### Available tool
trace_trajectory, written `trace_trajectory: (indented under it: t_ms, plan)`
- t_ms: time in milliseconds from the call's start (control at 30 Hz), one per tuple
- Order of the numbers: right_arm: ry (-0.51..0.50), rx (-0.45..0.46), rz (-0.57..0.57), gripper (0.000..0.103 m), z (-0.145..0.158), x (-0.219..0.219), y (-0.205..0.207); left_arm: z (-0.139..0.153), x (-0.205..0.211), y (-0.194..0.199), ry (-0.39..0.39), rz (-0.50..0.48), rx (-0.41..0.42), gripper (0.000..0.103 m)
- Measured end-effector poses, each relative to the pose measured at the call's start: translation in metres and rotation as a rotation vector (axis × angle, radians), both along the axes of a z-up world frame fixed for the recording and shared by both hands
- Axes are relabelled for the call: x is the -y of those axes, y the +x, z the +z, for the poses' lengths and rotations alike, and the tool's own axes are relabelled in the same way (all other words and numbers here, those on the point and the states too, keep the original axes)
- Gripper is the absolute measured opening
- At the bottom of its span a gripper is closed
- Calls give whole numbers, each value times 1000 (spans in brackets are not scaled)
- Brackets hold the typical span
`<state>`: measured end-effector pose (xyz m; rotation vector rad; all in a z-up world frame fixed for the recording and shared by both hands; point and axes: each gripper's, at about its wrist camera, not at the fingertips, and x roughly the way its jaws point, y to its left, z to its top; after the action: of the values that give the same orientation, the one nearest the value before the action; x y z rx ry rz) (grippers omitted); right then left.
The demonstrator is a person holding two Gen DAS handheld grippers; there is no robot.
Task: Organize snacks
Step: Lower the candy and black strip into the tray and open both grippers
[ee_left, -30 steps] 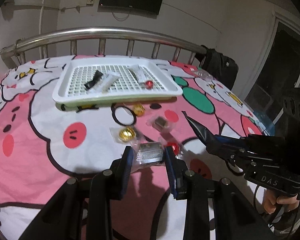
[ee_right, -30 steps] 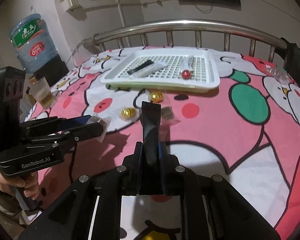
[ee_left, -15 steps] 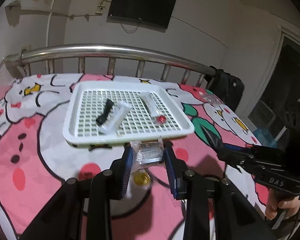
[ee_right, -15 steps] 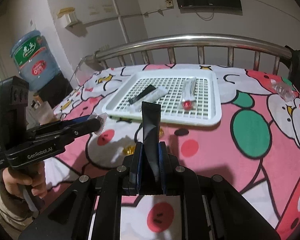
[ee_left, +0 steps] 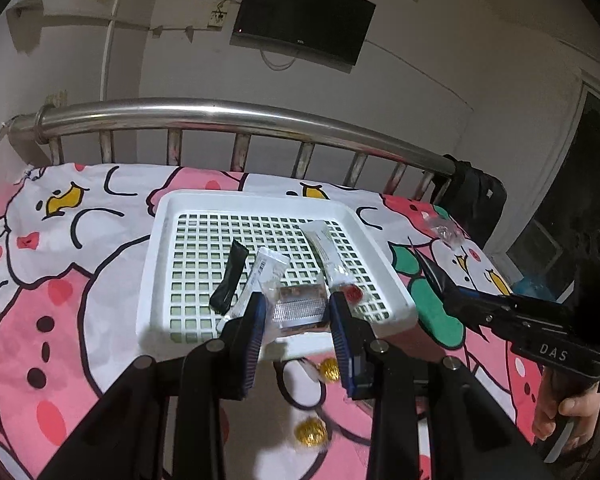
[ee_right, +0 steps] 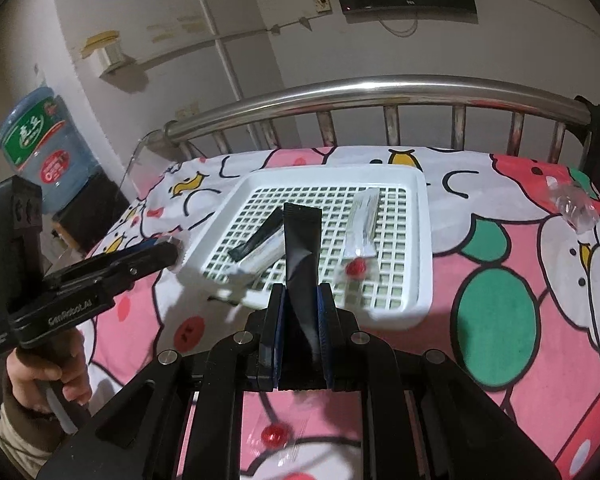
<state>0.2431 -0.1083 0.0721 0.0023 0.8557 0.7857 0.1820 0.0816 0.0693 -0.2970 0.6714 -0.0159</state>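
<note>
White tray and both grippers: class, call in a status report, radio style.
Left gripper shut on clear-wrapped snack. Right gripper shut on black sachet. Both at white tray, nothing released yet. Gold candies still on bedsheet; path clear.

Carried clear-wrapped snack (ee_left: 300,312) in my left gripper (ee_left: 298,316) up from bedsheet (ee_left: 60,300) to tray (ee_left: 396,296) edge; my right gripper (ee_right: 302,312) brought black sachet (ee_right: 302,248) there too.

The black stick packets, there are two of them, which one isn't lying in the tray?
The black packet gripped upright in the right claw. The other black packet lies flat on the white tray grid beside a silver sachet.
</note>
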Motion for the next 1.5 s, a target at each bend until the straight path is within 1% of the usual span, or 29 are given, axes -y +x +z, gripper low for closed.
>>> trace_trajectory:
  t_ms: [100, 200, 467, 567, 767, 1000, 1100, 1133, 1233, 1267, 1300, 1333, 1367, 1400, 1433, 1467, 1500]
  plan:
    - [-16, -27, -6, 14, -3, -10, 18, -4, -6, 16, 4, 12, -21, 35]
    - [-32, -46, -4, 14, -7, -21, 32, -11, -13, 31, -14, 19, -51, 35]
    - [-77, -116, -7, 14, -27, -53, 65, -32, -26, 60, -14, 44, -109, 35]
    - [-108, -130, 1, 14, -36, -67, 70, -39, -30, 68, -3, 57, -128, 35]
    - [-165, -157, 19, 14, -59, -90, 75, -59, -35, 78, -10, 70, -170, 35]
    - [-203, -181, 16, 14, -78, -100, 80, -80, -36, 83, -20, 90, -210, 35]
    - [-220, -185, 11, 14, -85, -101, 80, -85, -36, 82, -20, 96, -213, 35]
    - [-226, -187, 10, 15, -87, -101, 81, -84, -35, 82, -16, 99, -209, 36]
    - [-218, -197, 2, 18, -89, -97, 82, -82, -37, 81, -29, 108, -203, 42]
    - [-206, -208, 4, 18, -87, -95, 82, -80, -37, 79, -35, 114, -195, 48]
    - [-180, -223, 4, 26, -81, -91, 82, -76, -39, 76, -43, 113, -183, 55]
    - [-136, -228, -6, 31, -72, -83, 81, -71, -40, 71, -51, 112, -157, 70]
    - [-89, -222, -13, 34, -60, -74, 79, -63, -40, 65, -49, 119, -127, 79]
    - [-48, -208, -17, 47, -47, -65, 76, -55, -40, 59, -53, 130, -103, 81]
    - [-14, -183, -24, 69, -34, -57, 71, -45, -41, 52, -55, 131, -69, 84]
    - [20, -141, -39, 78, -21, -47, 64, -34, -41, 45, -61, 127, -39, 89]
    - [55, -83, -60, 87, -5, -35, 55, -24, -42, 38, -69, 127, -13, 92]
